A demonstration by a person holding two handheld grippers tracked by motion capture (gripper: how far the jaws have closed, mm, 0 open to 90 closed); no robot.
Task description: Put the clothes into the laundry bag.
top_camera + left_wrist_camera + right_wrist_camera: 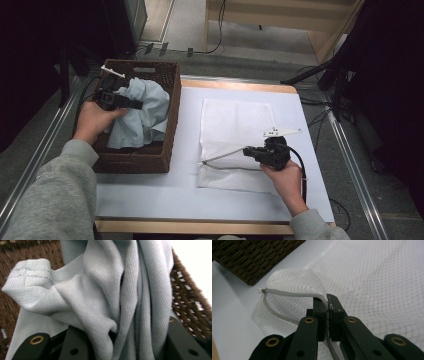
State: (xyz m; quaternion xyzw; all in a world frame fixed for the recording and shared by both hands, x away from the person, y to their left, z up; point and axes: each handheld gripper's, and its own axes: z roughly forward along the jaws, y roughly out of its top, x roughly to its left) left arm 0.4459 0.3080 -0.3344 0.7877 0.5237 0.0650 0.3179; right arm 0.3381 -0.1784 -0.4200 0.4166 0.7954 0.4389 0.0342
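A light blue ribbed cloth (145, 117) lies bunched in the brown wicker basket (172, 120) at the table's left. My left gripper (135, 104) hovers over the basket, shut on a thick fold of the cloth (105, 295), which hangs between both jaws. A white mesh bag (232, 125) lies flat on the table's middle. My right gripper (246, 150) is shut on its grey zipper edge (292, 293) and holds that edge raised, so the bag's mouth gapes toward the basket. The right gripper (327, 299) has its jaws pressed together on the mesh bag (374, 277).
A white mat (190, 190) covers the wooden table, with bare room in front of the bag and the basket (254, 257). Metal rails run along both sides. Cables (320, 117) and dark stands crowd the floor to the right.
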